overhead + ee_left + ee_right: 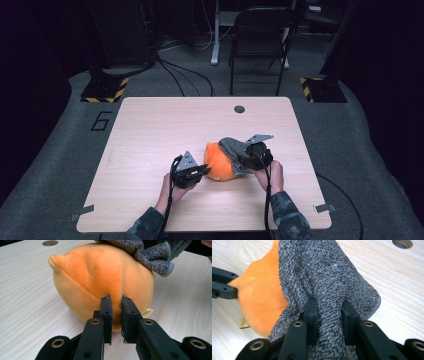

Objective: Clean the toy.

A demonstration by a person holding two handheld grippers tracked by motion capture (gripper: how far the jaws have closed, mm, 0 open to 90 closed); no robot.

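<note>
Mid-frame on the worktop, the left claw pinches the orange plush. The right claw grips the grey cloth draped over it.

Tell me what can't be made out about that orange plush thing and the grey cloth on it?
- Orange plush: its far side, in the left gripper view, covered by the grey cloth.
- Small tag: print too small to read.
- Grey cloth: its full shape, in the right gripper view, cut off by the bottom edge and bunched between the right hand-held gripper jaws.
- High view: plush too small for detail.
</note>
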